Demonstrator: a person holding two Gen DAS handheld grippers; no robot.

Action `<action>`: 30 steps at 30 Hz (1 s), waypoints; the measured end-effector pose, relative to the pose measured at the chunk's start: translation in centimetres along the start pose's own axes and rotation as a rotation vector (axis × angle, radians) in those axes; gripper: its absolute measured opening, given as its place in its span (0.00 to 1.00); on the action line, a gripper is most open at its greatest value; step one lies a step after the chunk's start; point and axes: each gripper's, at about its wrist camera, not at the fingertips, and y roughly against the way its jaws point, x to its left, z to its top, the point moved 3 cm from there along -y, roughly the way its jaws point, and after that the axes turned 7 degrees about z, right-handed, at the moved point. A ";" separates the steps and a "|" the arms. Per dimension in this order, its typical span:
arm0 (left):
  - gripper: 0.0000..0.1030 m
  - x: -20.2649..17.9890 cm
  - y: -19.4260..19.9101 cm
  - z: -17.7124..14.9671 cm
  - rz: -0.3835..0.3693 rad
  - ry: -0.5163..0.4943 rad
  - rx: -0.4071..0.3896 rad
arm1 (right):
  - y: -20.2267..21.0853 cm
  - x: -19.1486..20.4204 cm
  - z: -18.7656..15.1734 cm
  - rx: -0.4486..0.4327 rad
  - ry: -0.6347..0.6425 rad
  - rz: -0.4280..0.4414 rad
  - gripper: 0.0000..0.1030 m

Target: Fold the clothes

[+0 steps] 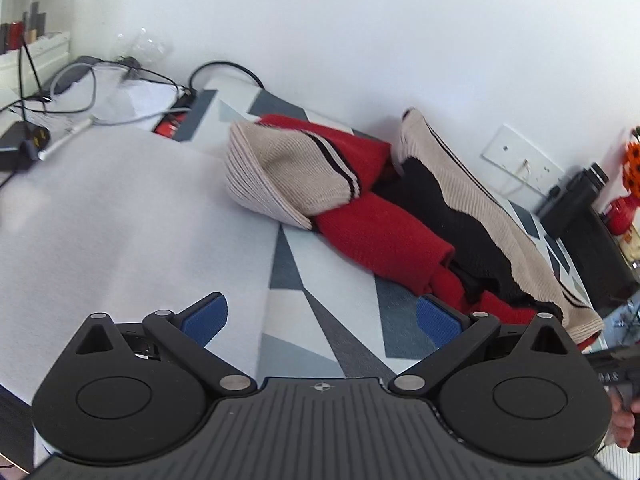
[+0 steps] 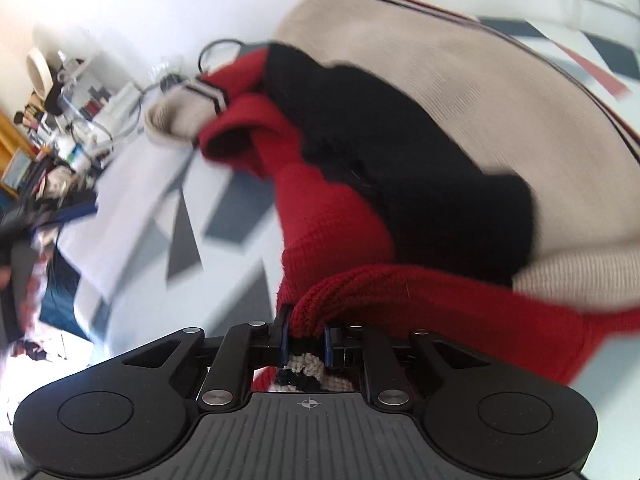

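The right tongs (image 2: 306, 338) are pinching the red knit edge of the sweater (image 2: 400, 152), which is lying crumpled on the patterned bed (image 1: 344, 320). The left tongs (image 1: 320, 318) are hovering wide and empty just short of it; they should be taking a matching edge so the cloth is spreading flat, not bunching.

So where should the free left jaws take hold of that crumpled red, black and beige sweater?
Probably the beige ribbed cuff of the sleeve lying nearest the left gripper, whose jaws are open and empty. It sticks out flat over the bedspread, so sliding in low from the open near side should pinch one clean edge. The right gripper already clamps the red knit edge.
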 end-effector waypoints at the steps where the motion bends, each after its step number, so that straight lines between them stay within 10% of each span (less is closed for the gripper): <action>1: 0.99 0.1 0.3 0.4 0.003 0.004 -0.009 | -0.1 0.6 1.5 -0.036 0.009 0.009 0.12; 8: 0.99 -0.8 0.7 2.3 0.007 0.014 -0.040 | 6.3 1.9 9.9 -0.462 -0.090 0.139 0.11; 12: 0.99 -2.3 -0.3 2.3 -0.029 0.047 -0.024 | 3.6 0.5 8.4 -0.305 -0.090 0.100 0.15; 14: 0.99 -3.6 -1.2 1.9 -0.049 0.059 -0.001 | 2.1 0.0 6.4 -0.235 -0.067 0.063 0.39; 22: 0.99 -13.7 -3.3 -1.9 -0.282 -0.004 0.138 | 6.2 -1.6 4.0 -0.194 -0.095 0.139 0.81; 30: 1.00 -20.8 -7.2 -5.4 -0.216 -0.195 0.198 | 6.5 -5.4 4.3 -0.188 -0.173 0.068 0.78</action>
